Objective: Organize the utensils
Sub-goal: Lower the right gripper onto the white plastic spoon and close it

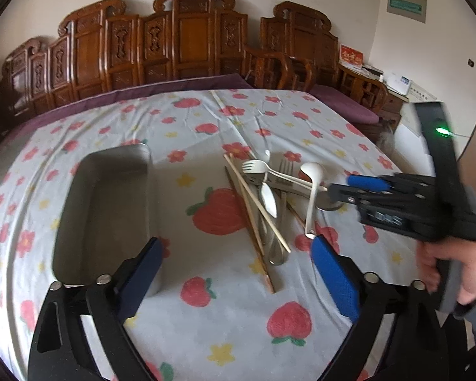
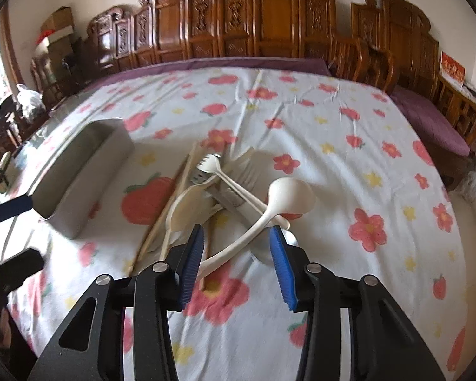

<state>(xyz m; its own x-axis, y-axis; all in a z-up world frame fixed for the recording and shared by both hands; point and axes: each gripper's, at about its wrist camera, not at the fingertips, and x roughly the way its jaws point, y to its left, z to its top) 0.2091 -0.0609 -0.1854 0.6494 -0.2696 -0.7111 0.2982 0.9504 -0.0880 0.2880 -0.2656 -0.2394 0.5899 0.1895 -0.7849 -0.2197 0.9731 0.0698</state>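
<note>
The white ladle [image 2: 269, 212] lies slantwise on the pile, bowl toward the far chairs, handle running down-left between the right gripper's [image 2: 236, 265] parted, empty jaws.

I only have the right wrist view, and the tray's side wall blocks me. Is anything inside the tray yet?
Observer: No. The left wrist view looks into the tray; it holds no utensils.
Operator: What's the left gripper doing?
Observer: The left gripper is wide open with nothing gripped, aimed at the near end of the utensil pile.
Operator: How does my gripper look from outside?
Observer: The right gripper reaches in from the pile's right, its tips beside the white spoon.
</note>
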